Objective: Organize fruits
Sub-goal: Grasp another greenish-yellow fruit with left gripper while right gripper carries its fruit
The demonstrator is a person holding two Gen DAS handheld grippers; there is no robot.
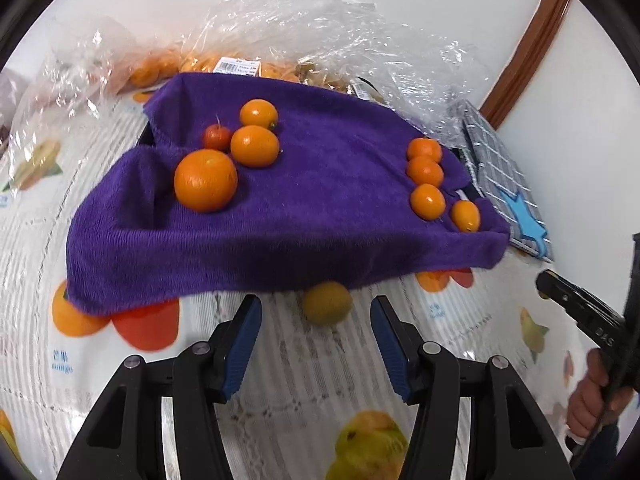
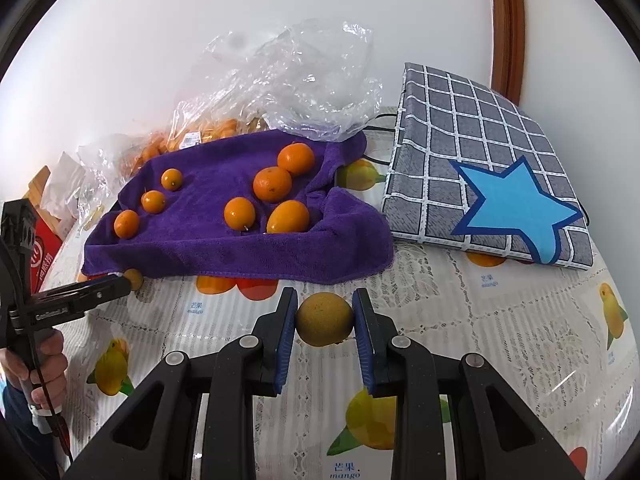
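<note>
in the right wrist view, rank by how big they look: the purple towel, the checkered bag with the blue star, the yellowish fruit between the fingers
1. purple towel and checkered bag: they look about alike, too close to rank.
2. yellowish fruit: plainly smallest, though nearest the camera, sitting between the right gripper fingers.

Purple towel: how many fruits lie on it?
8. Four cluster at the towel's left: one large orange, two smaller, one small red fruit. Four line its right edge. Folds may hide others.
</note>
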